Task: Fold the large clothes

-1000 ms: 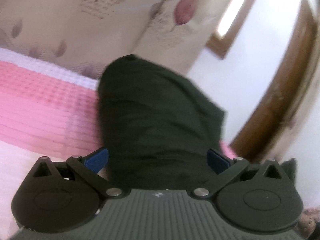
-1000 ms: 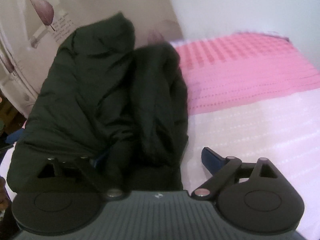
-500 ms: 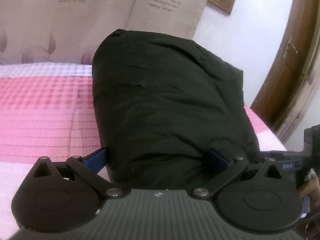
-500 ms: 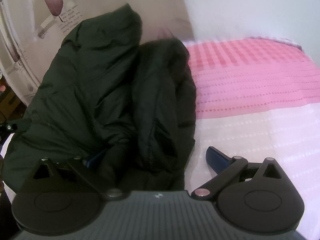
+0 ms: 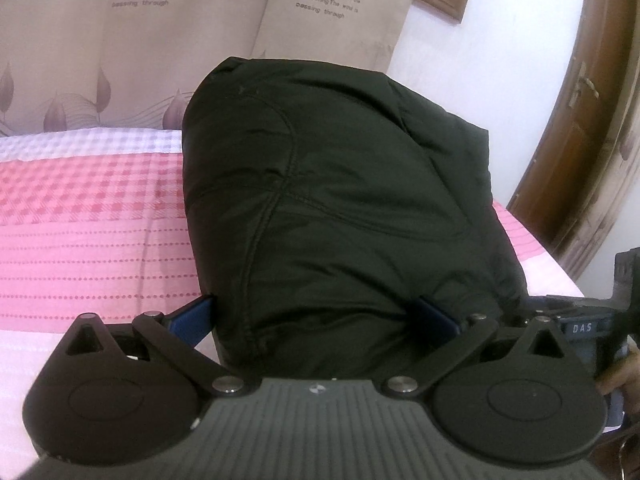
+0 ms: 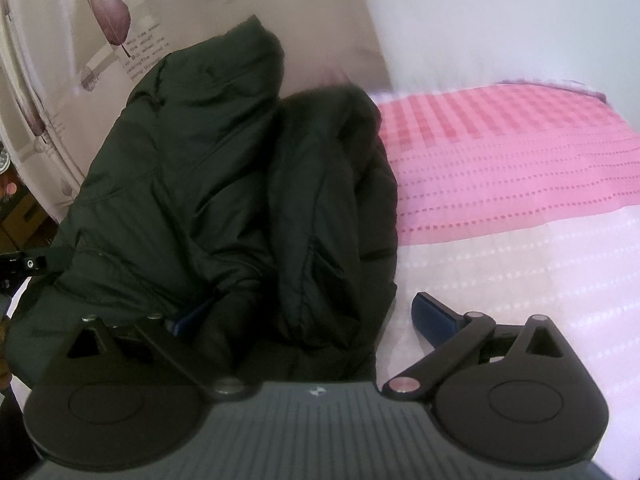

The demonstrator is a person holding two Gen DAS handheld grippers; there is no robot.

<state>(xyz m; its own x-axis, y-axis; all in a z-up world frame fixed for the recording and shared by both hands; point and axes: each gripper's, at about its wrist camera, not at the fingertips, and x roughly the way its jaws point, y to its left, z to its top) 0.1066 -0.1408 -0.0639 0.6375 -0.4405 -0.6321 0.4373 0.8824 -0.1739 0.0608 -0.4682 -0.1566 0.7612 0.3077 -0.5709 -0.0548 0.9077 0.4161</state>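
Note:
A large black padded jacket (image 5: 332, 200) lies bunched on a pink and white bed (image 5: 88, 208). My left gripper (image 5: 314, 316) stands wide open with the jacket's near edge bulging between its blue fingers (image 5: 192, 316). In the right wrist view the jacket (image 6: 208, 184) fills the left half. My right gripper (image 6: 308, 316) is wide open too. Its left finger is mostly hidden under jacket folds, its right finger (image 6: 434, 314) lies free over the white sheet. Neither gripper clamps the cloth.
A curtain with leaf prints and text (image 5: 160, 40) hangs behind the bed. A brown wooden door (image 5: 580, 140) stands at the right. The other gripper's body (image 5: 588, 328) shows at the right edge. The bed (image 6: 520, 184) stretches right of the jacket.
The left view has tilted down and steadied from blur, bringing the jacket closer and squarer. The right gripper has edged forward toward the jacket. Both stay wide open.

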